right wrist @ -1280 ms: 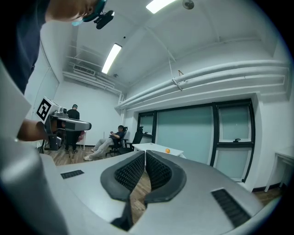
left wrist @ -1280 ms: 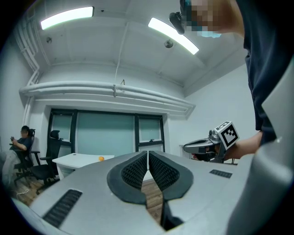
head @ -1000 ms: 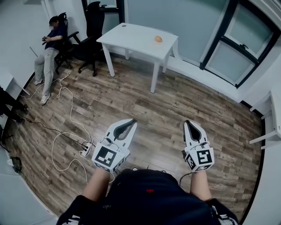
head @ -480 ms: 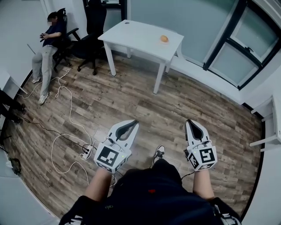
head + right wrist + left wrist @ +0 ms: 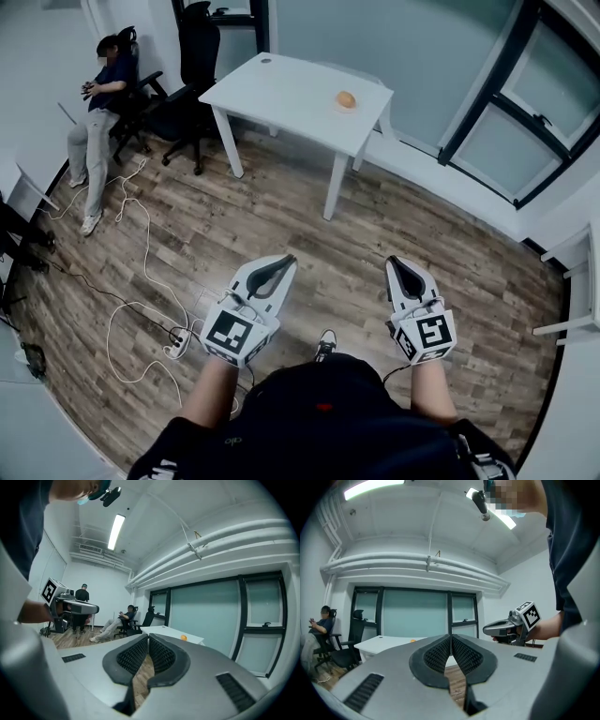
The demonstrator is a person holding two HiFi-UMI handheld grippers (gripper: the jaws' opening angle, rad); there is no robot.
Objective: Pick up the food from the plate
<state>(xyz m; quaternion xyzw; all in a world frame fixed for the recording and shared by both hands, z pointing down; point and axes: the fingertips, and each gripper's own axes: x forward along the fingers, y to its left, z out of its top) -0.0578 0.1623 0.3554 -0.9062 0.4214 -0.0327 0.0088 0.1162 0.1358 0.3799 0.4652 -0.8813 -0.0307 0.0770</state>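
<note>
Item: round orange food (image 5: 346, 98) on white table (image 5: 281, 89); looked light, soft; take by sides. Left gripper (image 5: 284, 261), right gripper (image 5: 395, 263) were pressed together, empty.

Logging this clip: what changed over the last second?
The wearer stepped forward: a shoe now shows below, and the table with the orange food sits slightly lower in view. Nothing was grasped or released. The left hand-held gripper and the right hand-held gripper stay shut and empty; the seated person has not moved.
</note>
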